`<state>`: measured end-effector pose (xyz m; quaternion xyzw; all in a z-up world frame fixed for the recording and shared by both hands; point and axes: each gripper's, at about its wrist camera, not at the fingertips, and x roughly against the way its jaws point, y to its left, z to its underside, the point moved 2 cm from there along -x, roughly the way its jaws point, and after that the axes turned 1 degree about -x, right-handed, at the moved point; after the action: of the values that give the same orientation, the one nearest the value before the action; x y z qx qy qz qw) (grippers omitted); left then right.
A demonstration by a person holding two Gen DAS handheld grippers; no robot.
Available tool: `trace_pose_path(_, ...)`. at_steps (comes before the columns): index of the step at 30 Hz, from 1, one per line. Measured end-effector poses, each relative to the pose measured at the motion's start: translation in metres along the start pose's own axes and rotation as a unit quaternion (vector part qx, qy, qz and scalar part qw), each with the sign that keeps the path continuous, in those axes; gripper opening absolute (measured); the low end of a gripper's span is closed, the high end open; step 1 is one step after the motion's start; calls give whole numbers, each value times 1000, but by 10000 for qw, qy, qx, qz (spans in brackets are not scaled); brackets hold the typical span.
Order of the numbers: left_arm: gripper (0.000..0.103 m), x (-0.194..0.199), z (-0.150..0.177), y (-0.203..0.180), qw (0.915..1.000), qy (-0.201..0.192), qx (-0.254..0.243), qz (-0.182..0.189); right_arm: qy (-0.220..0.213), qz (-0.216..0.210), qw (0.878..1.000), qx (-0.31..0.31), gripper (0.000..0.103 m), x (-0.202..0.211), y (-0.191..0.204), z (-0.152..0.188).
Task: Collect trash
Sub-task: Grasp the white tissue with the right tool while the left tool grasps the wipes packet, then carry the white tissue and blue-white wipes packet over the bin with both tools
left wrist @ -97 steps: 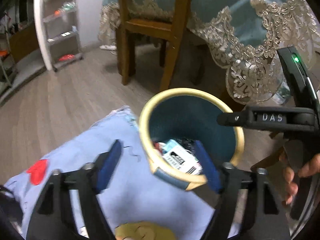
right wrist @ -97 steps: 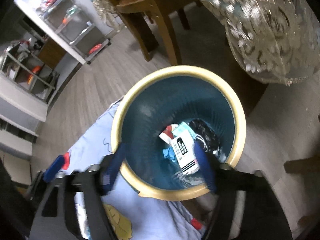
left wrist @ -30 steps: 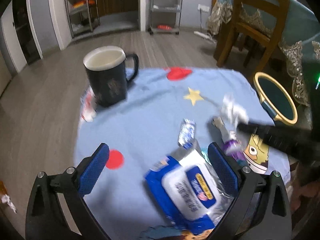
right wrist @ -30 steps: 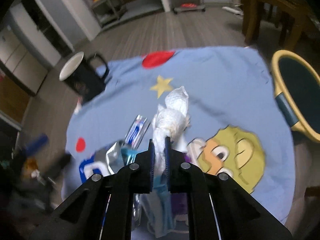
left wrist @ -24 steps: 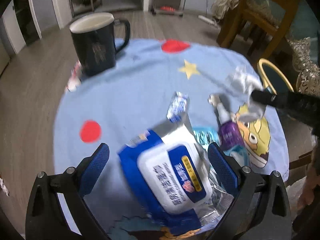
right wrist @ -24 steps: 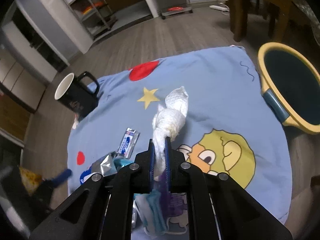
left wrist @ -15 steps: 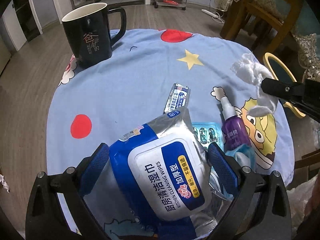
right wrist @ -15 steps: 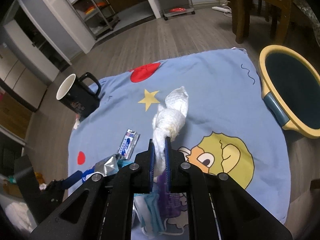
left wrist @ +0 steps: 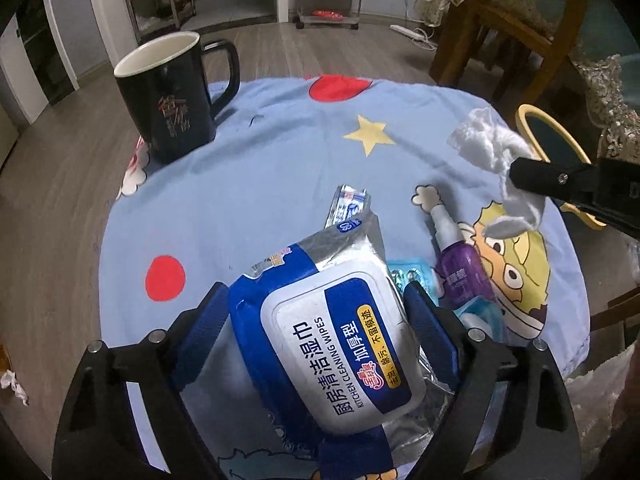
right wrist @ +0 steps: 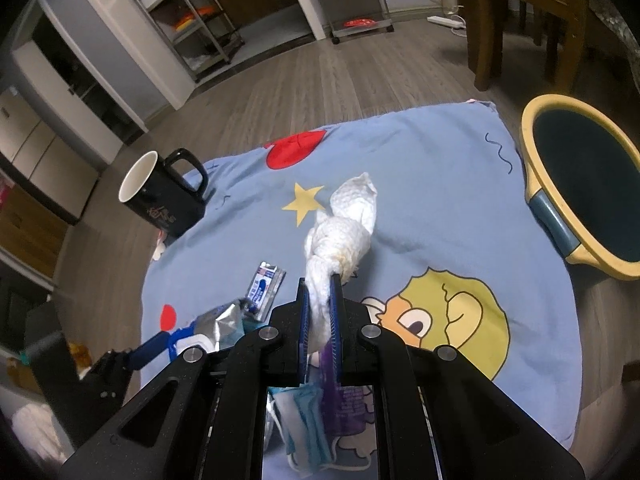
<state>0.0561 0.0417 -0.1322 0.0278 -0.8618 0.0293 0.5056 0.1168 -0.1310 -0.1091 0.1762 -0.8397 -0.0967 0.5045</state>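
Note:
My right gripper (right wrist: pixel 319 284) is shut on a crumpled white tissue (right wrist: pixel 344 228) and holds it above the blue cartoon cloth (right wrist: pixel 420 184); the tissue also shows in the left wrist view (left wrist: pixel 494 152). My left gripper (left wrist: pixel 316 310) is open, its blue pads on either side of a blue pack of wet wipes (left wrist: pixel 340 344). A small silver-blue wrapper (left wrist: pixel 347 205), a purple spray bottle (left wrist: pixel 460 268) and a light blue face mask (right wrist: pixel 308 412) lie on the cloth. The yellow-rimmed bin (right wrist: pixel 584 188) stands to the right of the table.
A black mug (left wrist: pixel 170 96) stands at the cloth's far left. A wooden chair (left wrist: pixel 516 28) and a lace-covered table are behind the bin. Metal shelf racks (right wrist: pixel 192 20) stand across the wooden floor.
Both grippers left the bin and came over the table. The right one stays shut on the tissue and has lifted it. The left one has moved down around the wipes pack.

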Motion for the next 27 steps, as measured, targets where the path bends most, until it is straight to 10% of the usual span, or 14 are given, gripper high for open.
trace_pose_path(27,85,78,-83,-42,9854,-1548,-607,365,-1385,35,9891,-498,11,111,-66,-74)
